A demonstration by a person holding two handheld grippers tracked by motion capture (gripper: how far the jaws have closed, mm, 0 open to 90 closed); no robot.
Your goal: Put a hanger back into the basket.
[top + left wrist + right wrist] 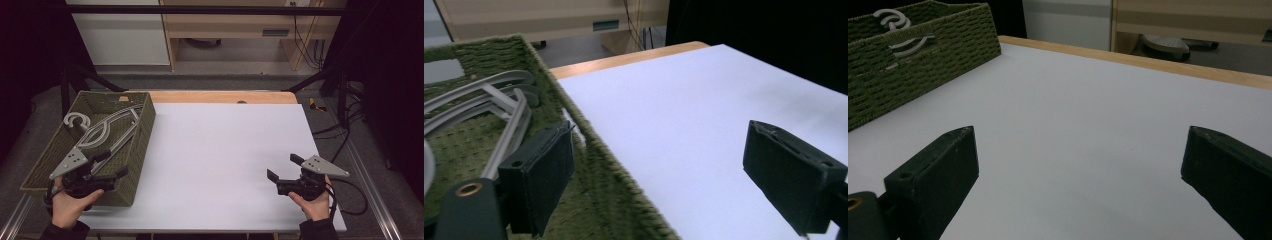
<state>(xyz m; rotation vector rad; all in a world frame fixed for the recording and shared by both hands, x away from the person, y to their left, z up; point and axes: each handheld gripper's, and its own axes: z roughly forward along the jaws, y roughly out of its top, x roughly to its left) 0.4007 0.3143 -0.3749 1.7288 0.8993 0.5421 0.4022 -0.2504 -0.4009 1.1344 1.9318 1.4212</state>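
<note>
**Grey hanger laid in the green basket, both grippers released**

In the high view, a grey hanger (pixel 102 132) is seen lying flat inside a green woven basket (pixel 142 127) at the left edge of the white worktop (pixel 220 160). Its long axis is set along the length of the basket, running from the near left corner toward the far right; the hook is turned to the far left wall, while the open triangular end points to the far right corner. The left gripper (pixel 109 163) is held at the basket's near end, its jaws spread with nothing between them. The right gripper (pixel 285 167) is held over the near right part of the worktop, well apart from the basket, its jaws likewise spread and empty. A wooden strip is visible along the far edge of the worktop, and pale cabinets, cables and a grey floor are seen beyond.

In the left gripper view, the jaws are parted wide across the basket's right wall (pixel 594 150); the hanger's grey bars (pixel 499 100) are seen inside, slanting away to the upper left.

In the right gripper view, the open jaws frame bare white worktop (pixel 1078 130); the basket (pixel 923 65) stands at the far left, with the hanger's hook (pixel 890 20) rising above its rim.
</note>
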